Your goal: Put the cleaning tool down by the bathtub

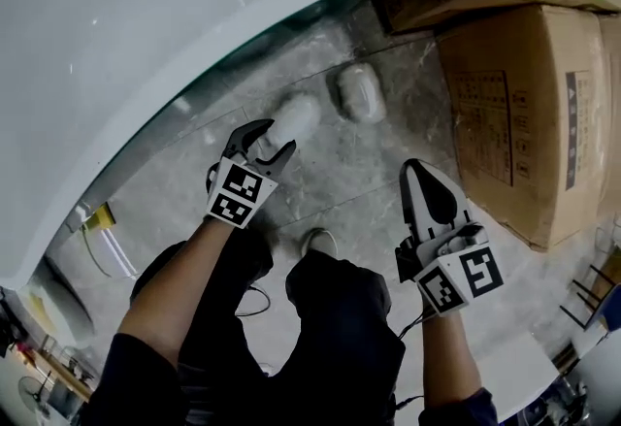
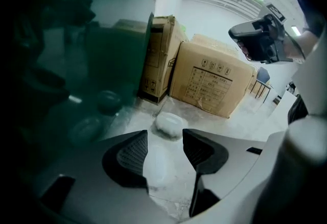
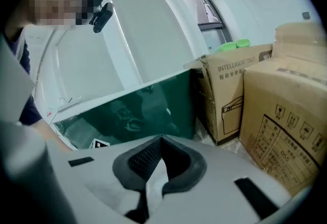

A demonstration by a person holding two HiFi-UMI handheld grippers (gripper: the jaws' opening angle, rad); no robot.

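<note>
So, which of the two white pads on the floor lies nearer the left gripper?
The pad right at the tips of the open left gripper, on the bathtub side. The other pad lies farther off, toward the cardboard boxes.

Brown cardboard boxes (image 1: 529,104) crowd the right; grey marbled floor (image 1: 364,196) below.

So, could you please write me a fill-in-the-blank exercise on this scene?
1. The left gripper has its jaws ____.
2. The right gripper has its jaws ____.
3. The near pad and far pad lie on the ____ by the tub.
4. The boxes are made of ____.
Missing: open; shut; floor; cardboard.
</note>
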